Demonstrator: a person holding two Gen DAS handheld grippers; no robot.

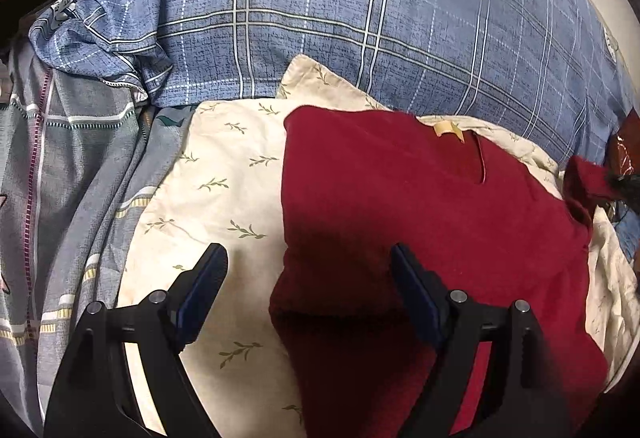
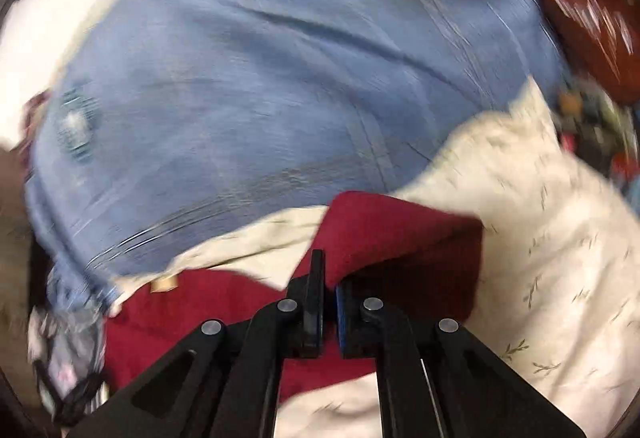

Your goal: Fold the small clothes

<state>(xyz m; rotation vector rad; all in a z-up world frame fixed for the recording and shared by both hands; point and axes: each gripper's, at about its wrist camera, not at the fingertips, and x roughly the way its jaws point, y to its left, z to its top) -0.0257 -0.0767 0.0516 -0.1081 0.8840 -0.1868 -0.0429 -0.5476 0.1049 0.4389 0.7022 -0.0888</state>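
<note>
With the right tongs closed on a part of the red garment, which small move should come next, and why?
Probably carry the pinched sleeve inward over the body of the red garment. The right tongs are shut on red cloth lifted off the cream leaf-print sheet, and that view is blurred, so motion seems underway. The left tongs are open over the garment's left edge, holding nothing.

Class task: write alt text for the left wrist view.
An open left gripper hovers over a red garment lying on a cream leaf-print cloth. A blue plaid quilt fills the background.
</note>
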